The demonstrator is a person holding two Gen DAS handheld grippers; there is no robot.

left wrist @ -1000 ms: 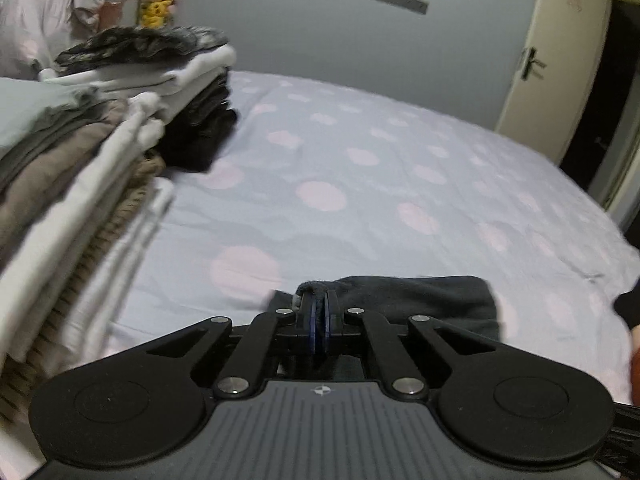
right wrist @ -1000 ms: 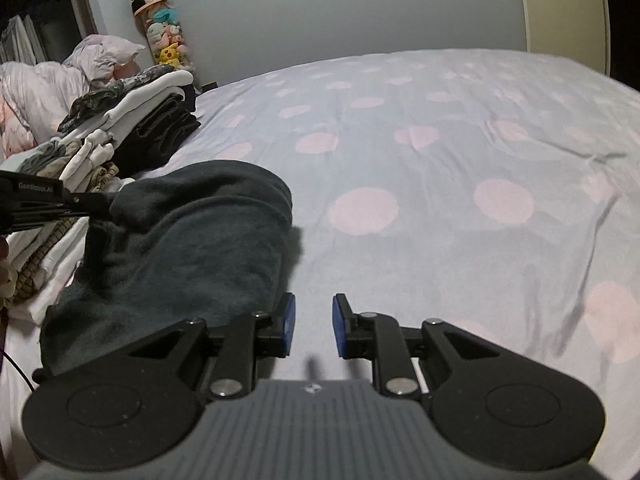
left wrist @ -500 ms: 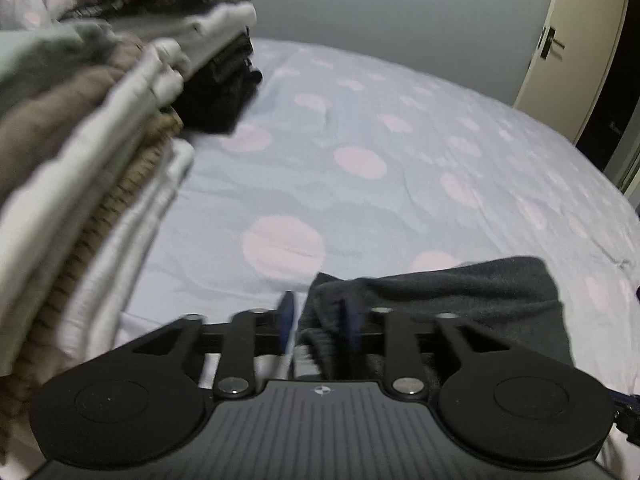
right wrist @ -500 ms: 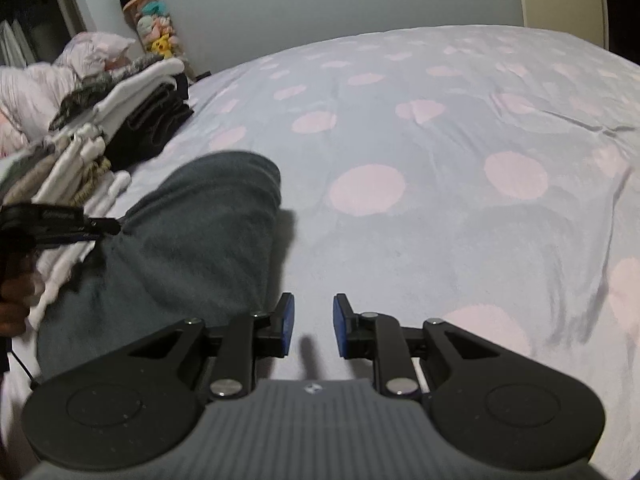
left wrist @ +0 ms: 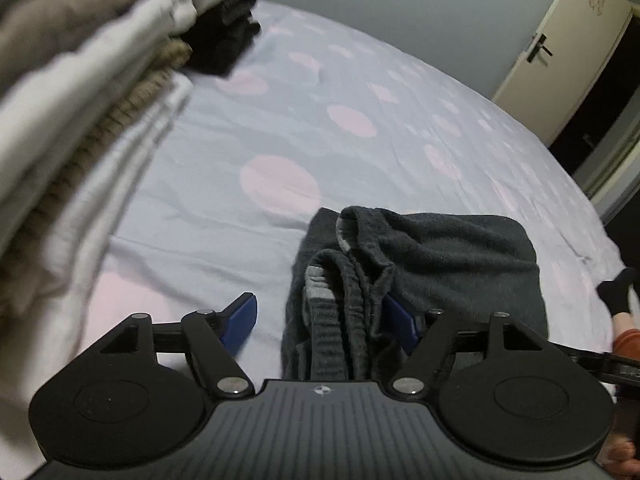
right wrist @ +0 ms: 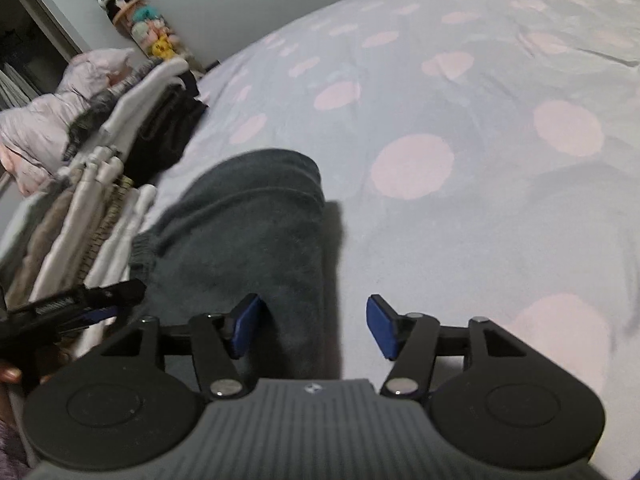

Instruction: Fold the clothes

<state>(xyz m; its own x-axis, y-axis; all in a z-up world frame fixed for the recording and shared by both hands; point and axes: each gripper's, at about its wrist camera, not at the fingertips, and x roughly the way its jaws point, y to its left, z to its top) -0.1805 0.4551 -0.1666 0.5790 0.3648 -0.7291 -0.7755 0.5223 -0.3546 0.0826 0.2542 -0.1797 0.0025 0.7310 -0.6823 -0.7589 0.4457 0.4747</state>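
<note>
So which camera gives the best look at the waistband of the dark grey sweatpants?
The left wrist view: the bunched elastic waistband lies close up between the open left gripper. The right wrist view shows mostly the sweatpants' smooth folded body, with only a blurred waistband edge.

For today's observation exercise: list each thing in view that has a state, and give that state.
left gripper: open, waistband between its fingers
right gripper: open, holding nothing
dark grey garment: folded, lying on the bed
pile of clothes: folded, stacked
door: ajar
</note>
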